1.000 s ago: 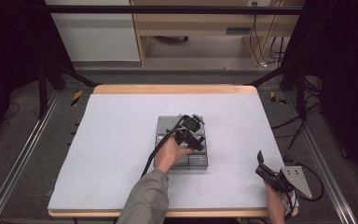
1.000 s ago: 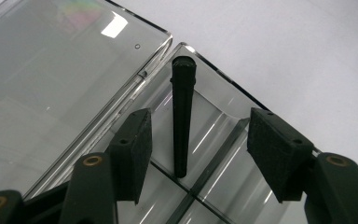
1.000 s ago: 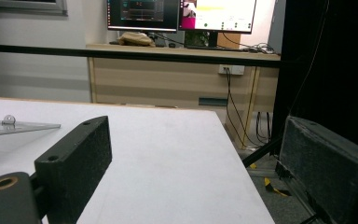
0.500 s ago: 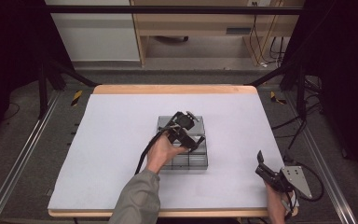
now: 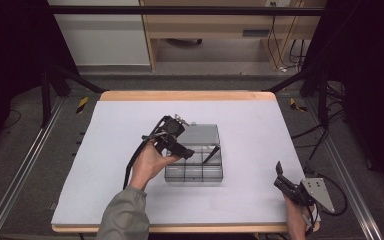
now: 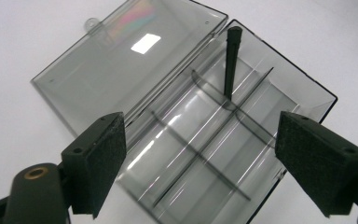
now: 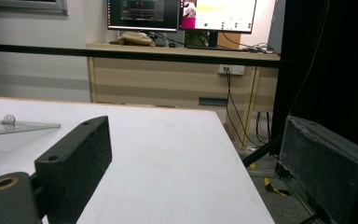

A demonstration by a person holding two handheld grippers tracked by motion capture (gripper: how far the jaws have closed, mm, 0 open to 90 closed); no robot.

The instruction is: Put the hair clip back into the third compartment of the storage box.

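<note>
We see one clear box (image 6: 205, 140), lid flat, holding one black stick (image 6: 232, 60); no labels. Our left gripper (image 5: 192, 150), just opening, and right gripper (image 5: 282, 182) stand spread, empty.

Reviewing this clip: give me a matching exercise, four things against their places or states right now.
Things:
1. left gripper
2. right gripper
3. clear lid
4. black stick

States:
A. swung open, flat on the table
B. open, near the table's front right corner
C. standing slanted in the box's compartments
D. open, above the clear box, holding nothing

Pairs: 1-D, 2-B, 3-A, 4-C
</note>
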